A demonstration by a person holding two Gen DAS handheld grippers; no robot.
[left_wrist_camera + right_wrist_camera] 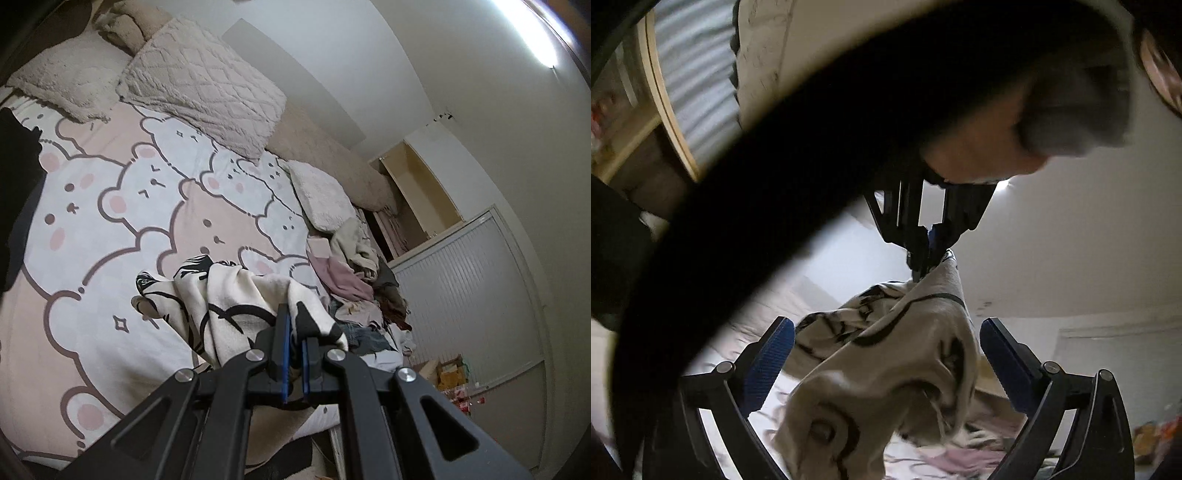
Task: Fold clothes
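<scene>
far left of the left wrist view, a dark garment lies at the edge of the bed, which has a pink & white bear-print cover. three fluffy cream pillows sit along the headboard side: one at top left, a big quilted one next to it, and a smaller one further right. the cream garment w/ black print is lifted off the bed, one end pinched in the left hand-held gripper, whose blue-padded fingers are clamped on the cloth; the rest hangs down w/ its lower folds over the bedcover. right of it, a pile of clothes is heaped at the bed's edge, pinks, creams and darker bits mixed. beyond that, a white ribbed cabinet door and some boxes on the floor.

right wrist view: a black blurred band crosses the left & top, probably a sleeve, can't tell for sure. the left hand-held gripper shows at centre from the front, held by a hand, gripping the top edge of the same garment. the cloth hangs from it in a bunched fold down btw the fingers of the right hand-held gripper, which is spread wide, blue pads well apart on either side, not closed on the fabric.
</scene>
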